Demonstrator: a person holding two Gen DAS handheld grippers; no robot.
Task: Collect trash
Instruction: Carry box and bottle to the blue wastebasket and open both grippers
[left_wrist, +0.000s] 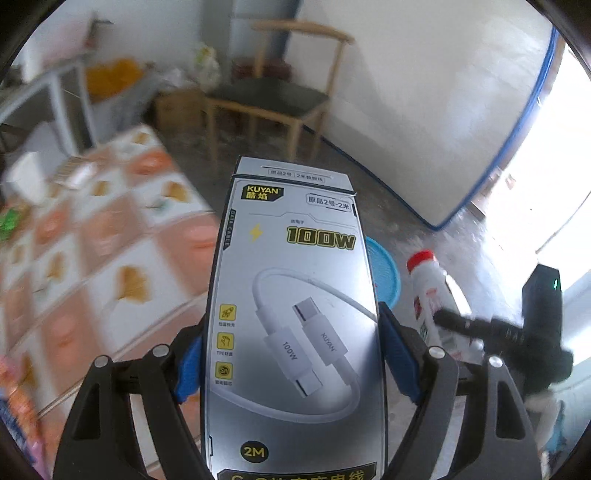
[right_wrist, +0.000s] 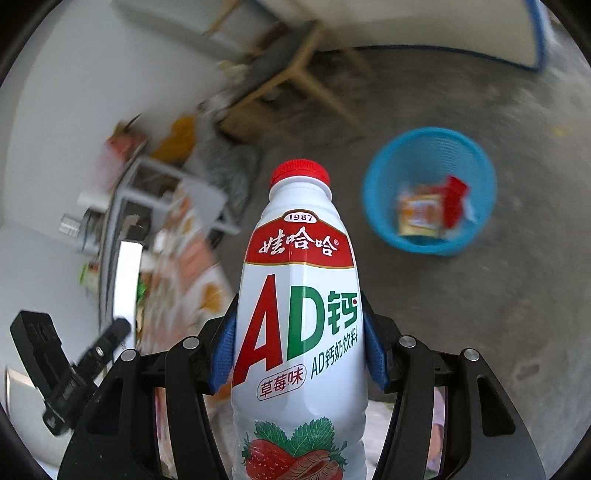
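Observation:
My left gripper (left_wrist: 290, 354) is shut on a grey cable box (left_wrist: 291, 295) printed "100W"; its blue pads press both long sides. My right gripper (right_wrist: 299, 350) is shut on a white milk drink bottle (right_wrist: 295, 314) with a red cap, held upright. In the left wrist view that bottle (left_wrist: 428, 295) and the other gripper's black body appear at the right. A blue plastic basket (right_wrist: 430, 192) stands on the concrete floor ahead and to the right of the bottle, with wrappers inside. In the left wrist view only the basket's rim (left_wrist: 384, 273) shows behind the box.
A table with an orange and white patterned cloth (left_wrist: 103, 258) lies to the left, with small items on it. A wooden chair (left_wrist: 273, 96) stands against the wall beyond. A white board with a blue edge (left_wrist: 424, 129) leans at the right. Boxes and bags fill the far corner.

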